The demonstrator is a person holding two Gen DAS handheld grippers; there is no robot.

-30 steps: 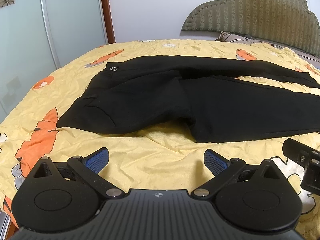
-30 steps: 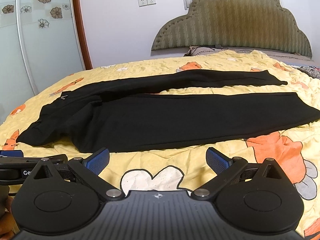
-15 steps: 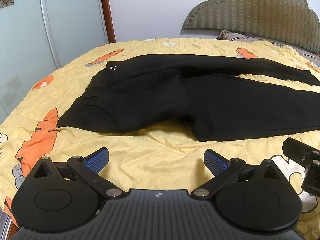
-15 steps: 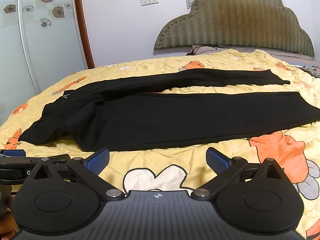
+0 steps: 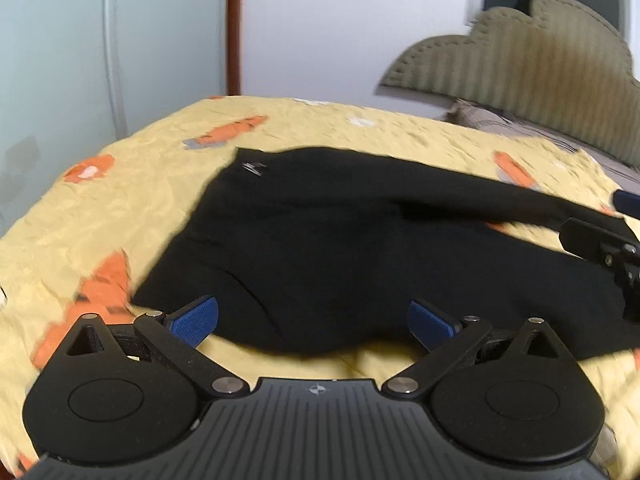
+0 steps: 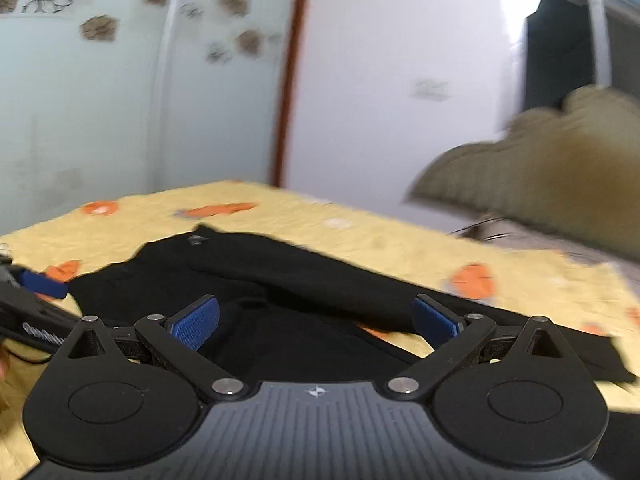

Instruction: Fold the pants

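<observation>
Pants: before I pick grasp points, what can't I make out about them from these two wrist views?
- Leg hems: in the left wrist view the pants run behind the right gripper and off the right edge.
- Near leg: in the right wrist view the right gripper's own body covers most of it.
- Waist label: motion blur, unreadable.
- Seams, creases: black fabric, blurred in both views.

Pants [image 5: 360,248] lie on the bedspread [image 5: 120,208], headboard [image 5: 520,56] behind.

Home bedroom: bed w/ yellow sheet [image 5: 132,184]; padded headboard [image 5: 520,56]; wardrobe doors [image 6: 100,100].
</observation>
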